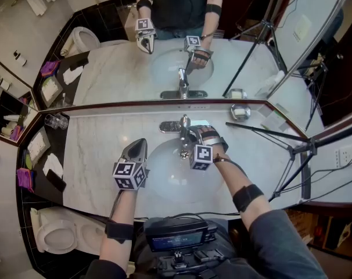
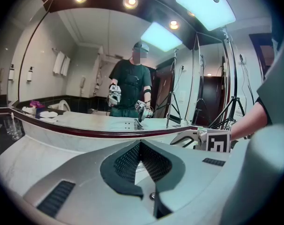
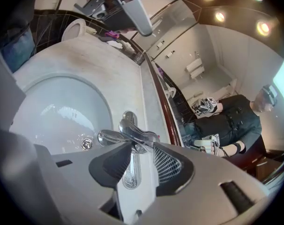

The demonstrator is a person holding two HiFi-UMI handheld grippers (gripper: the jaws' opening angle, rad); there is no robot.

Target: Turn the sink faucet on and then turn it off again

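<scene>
Head view: faucet [image 1: 184, 130] seemingly between fingers [image 1: 194, 137]

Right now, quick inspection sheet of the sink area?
Surface: marble counter with a basin set in it.
Job's things: faucet; its lever sits between the right jaws' tips.
Clutter: glasses at left by the mirror; round tin at right.
Grippers: left gripper shut, empty, over the counter; right gripper at the faucet, jaws apart.
Cables: wires beside the tripod.
Surroundings: mirror behind; toilet at left.
</scene>
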